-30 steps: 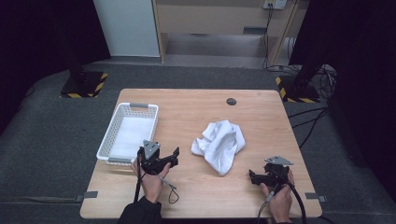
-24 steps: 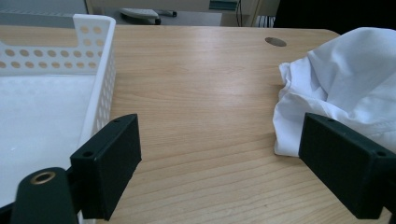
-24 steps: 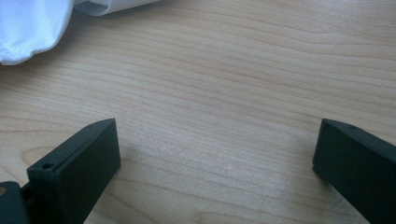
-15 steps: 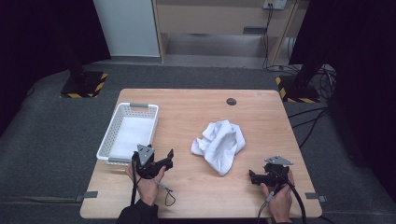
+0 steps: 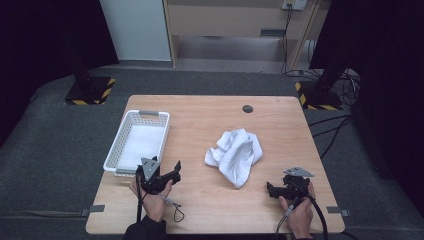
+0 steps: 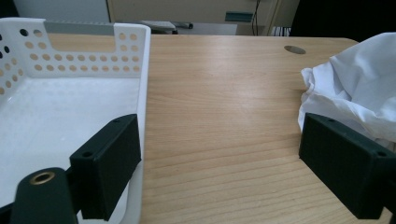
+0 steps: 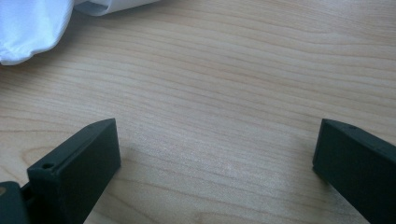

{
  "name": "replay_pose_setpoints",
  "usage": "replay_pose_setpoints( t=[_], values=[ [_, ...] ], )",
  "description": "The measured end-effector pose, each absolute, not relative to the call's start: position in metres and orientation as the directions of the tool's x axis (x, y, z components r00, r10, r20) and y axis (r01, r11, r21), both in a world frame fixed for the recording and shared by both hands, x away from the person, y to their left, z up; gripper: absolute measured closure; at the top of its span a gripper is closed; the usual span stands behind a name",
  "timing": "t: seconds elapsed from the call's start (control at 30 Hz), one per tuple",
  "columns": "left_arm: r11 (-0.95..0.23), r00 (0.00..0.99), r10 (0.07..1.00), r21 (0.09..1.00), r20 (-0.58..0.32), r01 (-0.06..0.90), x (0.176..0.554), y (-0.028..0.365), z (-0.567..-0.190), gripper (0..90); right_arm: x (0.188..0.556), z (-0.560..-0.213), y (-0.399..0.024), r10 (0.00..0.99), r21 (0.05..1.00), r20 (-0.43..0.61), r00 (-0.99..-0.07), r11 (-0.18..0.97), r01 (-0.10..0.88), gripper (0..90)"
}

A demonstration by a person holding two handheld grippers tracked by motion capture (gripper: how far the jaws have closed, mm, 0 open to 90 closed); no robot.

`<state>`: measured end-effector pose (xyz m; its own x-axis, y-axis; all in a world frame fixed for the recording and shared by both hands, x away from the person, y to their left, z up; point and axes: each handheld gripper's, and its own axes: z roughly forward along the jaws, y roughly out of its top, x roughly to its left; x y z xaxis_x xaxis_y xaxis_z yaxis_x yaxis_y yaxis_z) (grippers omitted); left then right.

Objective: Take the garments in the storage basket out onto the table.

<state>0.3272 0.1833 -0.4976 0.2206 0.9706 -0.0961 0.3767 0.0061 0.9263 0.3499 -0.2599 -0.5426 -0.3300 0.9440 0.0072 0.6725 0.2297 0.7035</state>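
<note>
- Counter [image 5: 210,125]: rectangular top in pale wood with fine, straight grain running across it; matte finish. A small dark round disc [image 5: 247,108] is set into it near the far edge, upper centre of the high view.
- Basket [image 5: 131,128]: white plastic, rectangular, with walls perforated by rows of round holes and a grey handle strip at each short end. It sits at left of centre in the high view. Its floor looks smooth and white, and it holds nothing.
- Cloth [image 5: 237,155]: white fabric, crumpled into a soft heap with deep folds, lying on the counter at centre of the high view, well apart from the basket. In the left gripper view it fills the right edge of the frame.
- Left gripper [image 5: 171,174]: black, blocky, with a grey three-cornered plate on top, held by a hand at lower left of the high view, just beside the near end of the basket. Its fingers [image 6: 107,163] are spread wide and hold nothing; one overlaps the basket's near corner in its own view.
- Right gripper [image 5: 270,189]: same build, lower right of the high view, cable trailing toward the bottom edge. Its fingers [image 7: 77,163] stand wide apart over bare wood, gripping nothing.
- Room: dark grey carpet-like floor, black drapes at both sides, yellow-and-black striped stand bases, and a light wooden cabinet at top.
</note>
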Motion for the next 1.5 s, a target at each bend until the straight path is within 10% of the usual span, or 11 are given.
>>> replay_pose_setpoints(
  t=[1.5],
  values=[
    [-0.016, 0.194, 0.98, 0.954, -0.044, 0.298, 0.306, 0.205, -0.499, 11.8, 0.35, -0.543, -0.26, 0.944, 0.704, 0.007, -0.33, 0.23, 0.672, 0.7]
  ],
)
